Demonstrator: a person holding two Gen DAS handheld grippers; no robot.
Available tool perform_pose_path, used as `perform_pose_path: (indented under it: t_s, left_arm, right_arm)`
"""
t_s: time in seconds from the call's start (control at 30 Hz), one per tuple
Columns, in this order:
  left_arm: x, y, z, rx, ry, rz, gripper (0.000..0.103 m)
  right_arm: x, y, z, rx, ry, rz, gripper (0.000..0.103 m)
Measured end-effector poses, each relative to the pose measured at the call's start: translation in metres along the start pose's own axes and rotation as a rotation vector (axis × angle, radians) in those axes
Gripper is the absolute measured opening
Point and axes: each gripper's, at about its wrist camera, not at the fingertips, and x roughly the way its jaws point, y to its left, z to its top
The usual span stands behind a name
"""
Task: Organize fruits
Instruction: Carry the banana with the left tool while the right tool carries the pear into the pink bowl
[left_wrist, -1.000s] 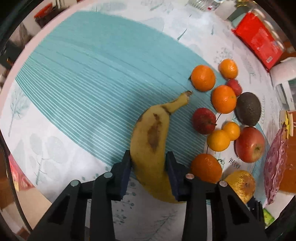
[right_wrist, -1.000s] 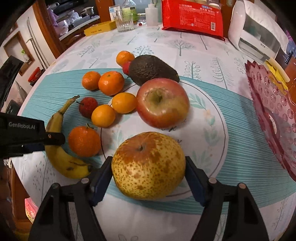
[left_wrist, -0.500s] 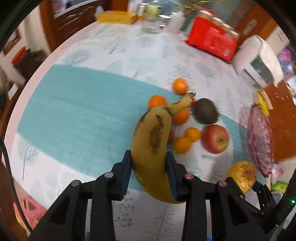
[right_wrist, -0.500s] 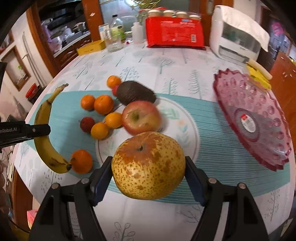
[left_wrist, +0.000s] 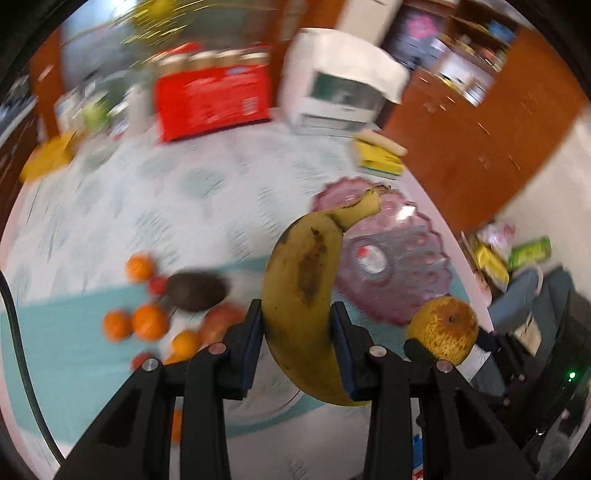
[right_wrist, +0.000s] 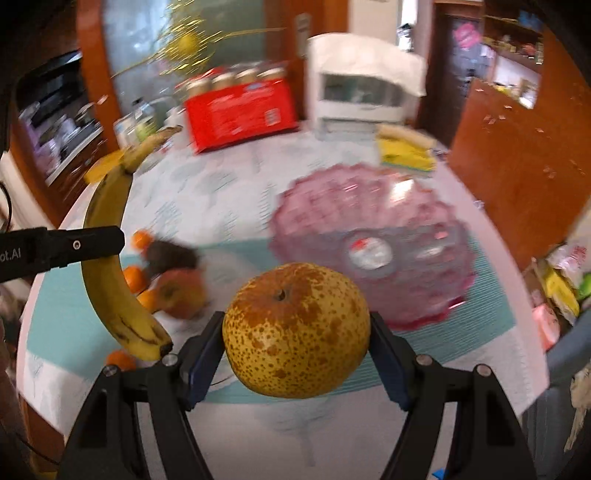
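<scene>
Left wrist view: left claw (left_wrist: 297, 341) pinching banana (left_wrist: 303, 280), frame centre. Right wrist view: right claw (right_wrist: 297, 341) pinching speckled pear (right_wrist: 295, 330), lower centre; pink dish (right_wrist: 373, 240) behind, on counter (right_wrist: 221, 173).

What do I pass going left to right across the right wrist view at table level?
left gripper holding the banana → avocado → red apple → pear in the right gripper → pink glass dish
</scene>
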Motion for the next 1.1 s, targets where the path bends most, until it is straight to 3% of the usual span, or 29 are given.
perform_pose_path:
  t_s: [0.13, 0.33, 0.57, 0.8, 0.83, 0.9, 0.93, 0.97, 1.1]
  left_arm:
    - [0.033, -0.051, 0.036, 0.064, -0.008, 0.038, 0.034]
    - [0.123, -0.107, 0.069, 0.107, 0.105, 0.125, 0.034]
    - [0.212, -0.122, 0.075, 0.130, 0.207, 0.230, 0.034]
    - [0.249, -0.124, 0.070, 0.146, 0.250, 0.297, 0.036]
    - [0.251, -0.124, 0.070, 0.142, 0.250, 0.301, 0.038]
    - [0.253, -0.123, 0.070, 0.138, 0.254, 0.303, 0.055]
    - [0.252, -0.123, 0.071, 0.134, 0.253, 0.303, 0.077]
    - [0.249, -0.123, 0.070, 0.129, 0.237, 0.311, 0.087]
    - [0.239, -0.121, 0.069, 0.136, 0.213, 0.326, 0.087]
  right_arm:
    - [0.015, -0.046, 0.024, -0.019, -0.014, -0.038, 0.075]
    - [0.075, -0.104, 0.048, -0.080, 0.038, -0.027, 0.075]
    - [0.147, -0.123, 0.051, -0.200, 0.140, 0.033, 0.075]
    - [0.177, -0.121, 0.043, -0.260, 0.185, 0.107, 0.076]
    - [0.178, -0.119, 0.042, -0.268, 0.186, 0.109, 0.076]
    - [0.181, -0.115, 0.041, -0.286, 0.186, 0.111, 0.076]
    - [0.182, -0.113, 0.040, -0.295, 0.190, 0.114, 0.076]
    - [0.182, -0.113, 0.039, -0.300, 0.192, 0.119, 0.076]
    - [0.180, -0.112, 0.038, -0.303, 0.205, 0.140, 0.076]
